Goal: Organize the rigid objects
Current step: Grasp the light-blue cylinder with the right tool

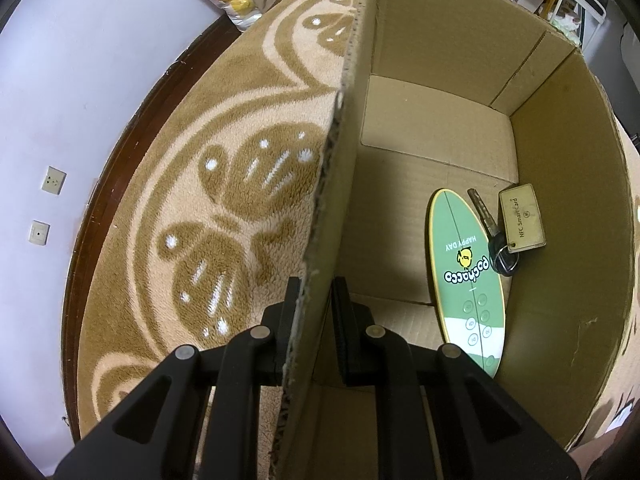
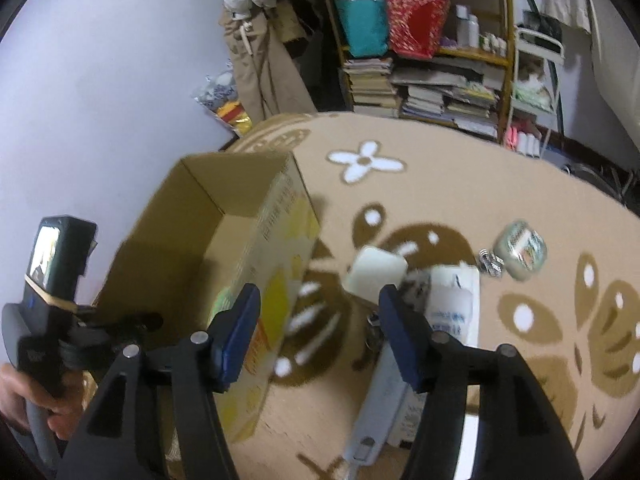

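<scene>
Right hand-held gripper (image 2: 320, 326) has its jaws apart with nothing between them, above a patterned carpet (image 2: 460, 196). Open cardboard box (image 2: 224, 240) stands at left. A white rounded case (image 2: 376, 270), white tube (image 2: 456, 300) and small tin (image 2: 520, 250) lie beyond.

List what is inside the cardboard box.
On the box floor lie a green oval board and a key with a card tag. The wall and left gripper hide the near corner.

Left wrist cam sits right on the cardboard box (image 1: 400, 80) wall, looking steeply down inside. Right wrist cam looks slantwise over the rug (image 2: 460, 200); both catch that box.
</scene>
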Available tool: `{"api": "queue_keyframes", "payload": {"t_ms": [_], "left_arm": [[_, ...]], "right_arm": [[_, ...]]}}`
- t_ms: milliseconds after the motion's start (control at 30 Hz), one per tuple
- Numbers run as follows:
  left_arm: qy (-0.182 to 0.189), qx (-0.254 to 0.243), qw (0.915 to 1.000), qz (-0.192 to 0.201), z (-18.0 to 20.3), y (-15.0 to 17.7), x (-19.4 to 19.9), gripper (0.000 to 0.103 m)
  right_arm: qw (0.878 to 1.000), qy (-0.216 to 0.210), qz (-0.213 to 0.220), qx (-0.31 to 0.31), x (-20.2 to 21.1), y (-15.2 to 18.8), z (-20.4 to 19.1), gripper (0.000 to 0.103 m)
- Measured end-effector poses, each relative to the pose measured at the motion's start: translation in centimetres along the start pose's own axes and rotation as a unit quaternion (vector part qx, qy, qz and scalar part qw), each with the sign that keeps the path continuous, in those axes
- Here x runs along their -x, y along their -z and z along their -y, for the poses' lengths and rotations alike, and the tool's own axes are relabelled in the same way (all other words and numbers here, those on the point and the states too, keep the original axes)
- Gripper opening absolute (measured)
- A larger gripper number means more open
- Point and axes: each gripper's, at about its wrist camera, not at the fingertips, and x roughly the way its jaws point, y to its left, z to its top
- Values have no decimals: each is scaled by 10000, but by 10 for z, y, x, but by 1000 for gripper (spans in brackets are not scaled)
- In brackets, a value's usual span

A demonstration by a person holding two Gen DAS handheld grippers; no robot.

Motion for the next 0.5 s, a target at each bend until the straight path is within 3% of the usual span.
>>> {"api": "queue_keyframes", "payload": {"t_ms": [500], "left_arm": [[-13, -25, 10000, -3, 0, 1, 0, 14]], "right_arm": [[9976, -61, -567, -385, -30, 38, 35, 63]]}}
